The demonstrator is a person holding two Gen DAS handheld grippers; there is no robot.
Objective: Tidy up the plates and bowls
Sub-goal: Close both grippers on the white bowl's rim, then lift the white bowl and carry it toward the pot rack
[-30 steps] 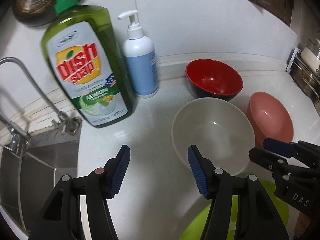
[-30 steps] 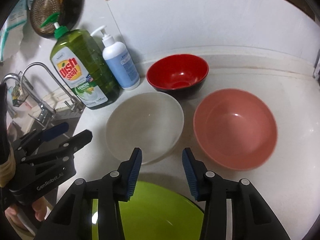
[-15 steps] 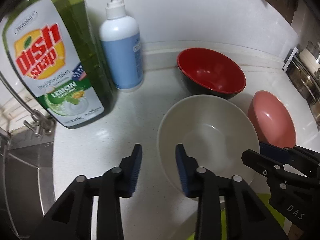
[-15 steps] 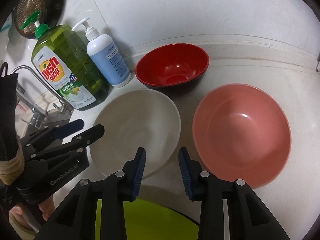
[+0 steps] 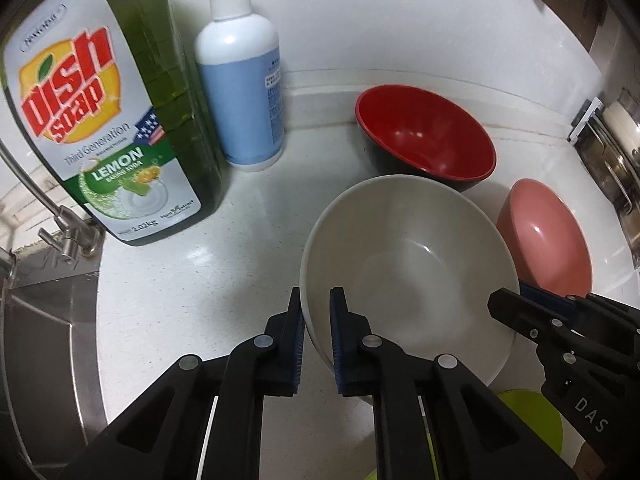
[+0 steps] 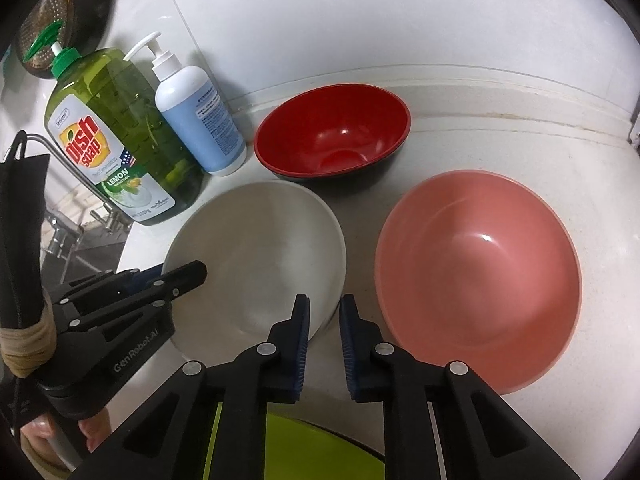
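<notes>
My left gripper (image 5: 316, 320) pinches the near rim of the white bowl (image 5: 416, 272), one pad inside and one outside. My right gripper (image 6: 323, 328) pinches the same bowl's rim on the other side (so both of my tools hold one bowl). The white bowl sits on the white counter (image 6: 500, 120), between the dish soap bottle (image 6: 116, 140) and the pink bowl (image 6: 480, 272). The red bowl (image 6: 336, 132) sits behind them, near the wall, beside the blue pump bottle (image 6: 196, 120). A green plate (image 6: 296, 452) lies just under my right gripper.
</notes>
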